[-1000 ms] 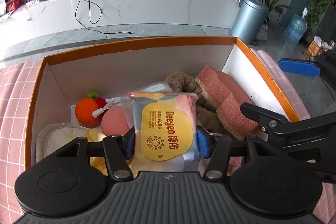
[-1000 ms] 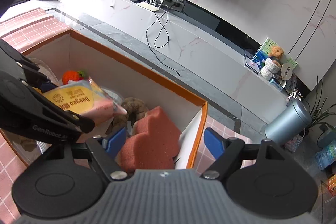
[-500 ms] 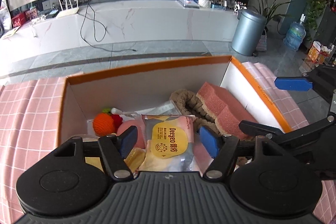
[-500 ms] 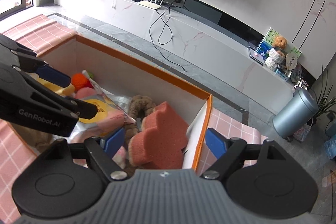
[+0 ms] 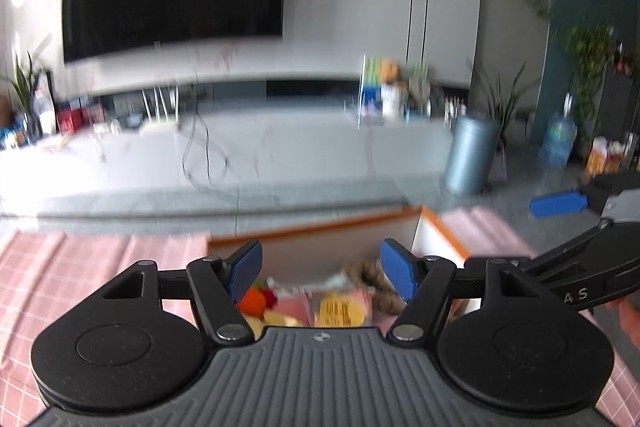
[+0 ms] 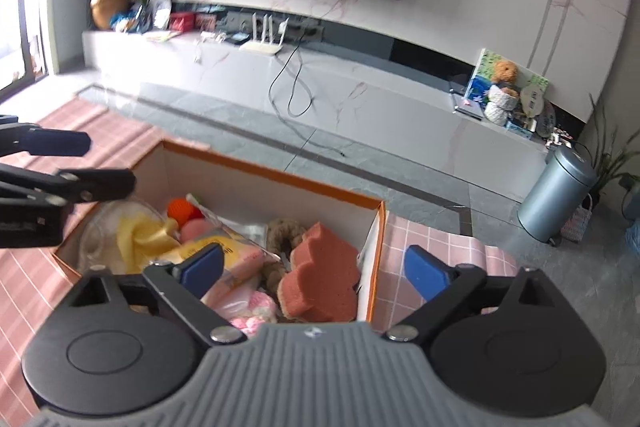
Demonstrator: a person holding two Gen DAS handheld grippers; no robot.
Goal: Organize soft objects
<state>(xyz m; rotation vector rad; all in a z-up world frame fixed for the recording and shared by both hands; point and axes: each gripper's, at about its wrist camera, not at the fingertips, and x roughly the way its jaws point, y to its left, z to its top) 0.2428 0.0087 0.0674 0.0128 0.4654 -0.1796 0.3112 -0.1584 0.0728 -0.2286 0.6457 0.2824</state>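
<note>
Both hand-held grippers, left (image 5: 322, 269) and right (image 6: 316, 269), have lifted clear, empty; right jaws opening. Packet (image 6: 224, 253) now lies in box (image 6: 276, 179) at 11 o'clock of sponge (image 6: 322, 285).

The box (image 6: 280, 183) looks like smooth card, white inside with an orange edge, and it sits on a pink checked cloth (image 6: 436, 247) over the bench. Inside it, the sponge (image 6: 320, 279) looks rough and full of tiny holes, the packet (image 6: 236, 259) is shiny plastic, the orange ball (image 6: 180, 209) looks knitted, and the brown toy (image 6: 284, 231) looks fuzzy. The right hand-held gripper (image 6: 312, 271) is matt black plastic with blue ridged pads (image 6: 200, 269) and small shiny metal screws (image 6: 228, 334).
</note>
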